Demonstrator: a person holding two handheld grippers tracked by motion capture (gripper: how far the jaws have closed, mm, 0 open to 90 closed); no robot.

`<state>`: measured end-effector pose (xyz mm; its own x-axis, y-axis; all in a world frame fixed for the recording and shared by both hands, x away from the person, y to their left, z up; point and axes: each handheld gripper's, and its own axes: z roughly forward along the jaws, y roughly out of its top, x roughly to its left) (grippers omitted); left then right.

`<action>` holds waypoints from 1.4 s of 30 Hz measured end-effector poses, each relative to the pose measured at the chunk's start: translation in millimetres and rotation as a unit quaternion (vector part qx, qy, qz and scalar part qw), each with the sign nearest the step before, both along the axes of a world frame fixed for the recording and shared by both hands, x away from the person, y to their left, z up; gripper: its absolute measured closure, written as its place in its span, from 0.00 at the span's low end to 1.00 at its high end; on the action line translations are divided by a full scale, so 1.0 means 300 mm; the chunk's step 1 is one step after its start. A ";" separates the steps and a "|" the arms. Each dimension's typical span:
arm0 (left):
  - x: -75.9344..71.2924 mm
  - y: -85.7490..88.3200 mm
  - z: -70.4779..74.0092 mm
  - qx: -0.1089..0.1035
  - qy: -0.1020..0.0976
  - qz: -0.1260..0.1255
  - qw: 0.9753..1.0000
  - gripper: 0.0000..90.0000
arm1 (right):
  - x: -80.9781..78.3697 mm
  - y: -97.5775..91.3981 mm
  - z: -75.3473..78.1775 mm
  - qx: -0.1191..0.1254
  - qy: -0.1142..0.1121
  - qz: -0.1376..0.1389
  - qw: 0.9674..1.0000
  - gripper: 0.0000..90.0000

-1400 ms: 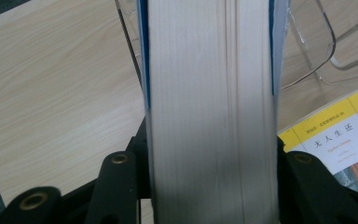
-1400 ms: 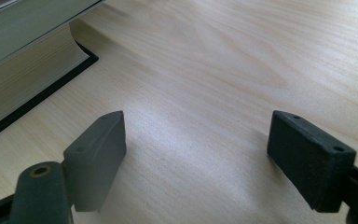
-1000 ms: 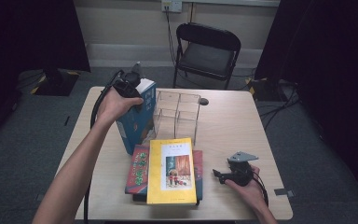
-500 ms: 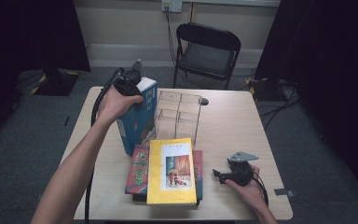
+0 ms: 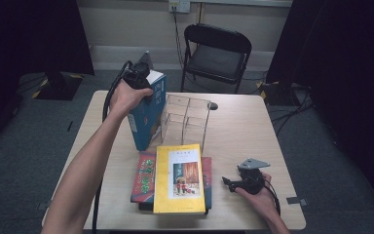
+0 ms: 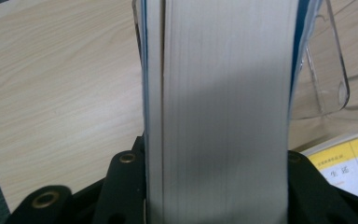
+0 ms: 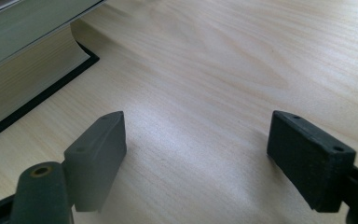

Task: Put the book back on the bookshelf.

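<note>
blue book (image 5: 147,113) upright in left claw (image 5: 137,78), beside clear rack (image 5: 185,119)

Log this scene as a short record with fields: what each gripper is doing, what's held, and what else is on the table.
left gripper: shut on the blue book, held upright by its top edge
beside it: clear acrylic organizer, to the book's right
right gripper: open, nothing between the jaws, low over the table
book stack: lying flat, yellow book on top
behind table: black folding chair

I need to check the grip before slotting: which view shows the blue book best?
The high view: the blue book stands upright beside the clear rack, clamped in the left gripper. The left gripper view gives its page edges between the jaws.
</note>
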<state>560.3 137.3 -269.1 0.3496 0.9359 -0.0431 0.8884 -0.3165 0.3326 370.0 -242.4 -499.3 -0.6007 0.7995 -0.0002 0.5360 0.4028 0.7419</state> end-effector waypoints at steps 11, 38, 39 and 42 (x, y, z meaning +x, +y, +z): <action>0.029 -0.015 -0.042 0.006 -0.001 -0.003 1.000 0.68 | -0.002 0.001 0.000 0.000 0.001 0.004 1.000 0.22; -0.190 0.182 -0.067 -0.109 -0.195 -0.037 0.974 0.50 | -0.006 0.004 0.000 0.000 0.001 0.006 1.000 0.22; -0.201 0.187 -0.071 -0.113 -0.202 -0.038 0.972 0.50 | -0.006 0.004 0.000 0.000 0.001 0.006 1.000 0.22; -0.246 0.211 -0.091 -0.140 -0.245 -0.049 0.958 0.50 | -0.006 0.004 0.000 0.000 0.001 0.006 1.000 0.22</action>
